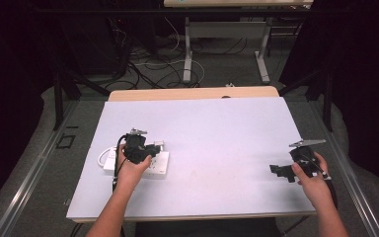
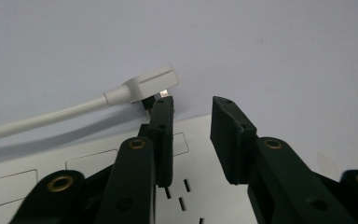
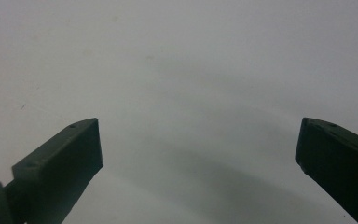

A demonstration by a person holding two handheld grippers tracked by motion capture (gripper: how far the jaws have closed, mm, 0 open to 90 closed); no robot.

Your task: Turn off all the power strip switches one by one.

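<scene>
A white power strip [image 1: 159, 167] lies flat at the left of the table, and my left gripper [image 1: 154, 147] hovers over it. In the left gripper view that gripper [image 2: 193, 108] stands open above the strip's socket face [image 2: 37, 164], with nothing between the pads. Just past the left fingertip [image 2: 164, 108] a white angled plug [image 2: 151, 81] sits at the strip's far edge, its white cable [image 2: 42, 119] trailing off to the left. At the table's right my right gripper [image 1: 278, 171] is held low; its jaws [image 3: 199, 128] stand wide open over bare white surface.
The white table top [image 1: 217, 128] has a wooden edge at the back. A loop of white cable [image 1: 102, 157] lies left of the strip. Beyond the table are a floor with tangled cables [image 1: 153, 69] and the legs of another table [image 1: 188, 54].
</scene>
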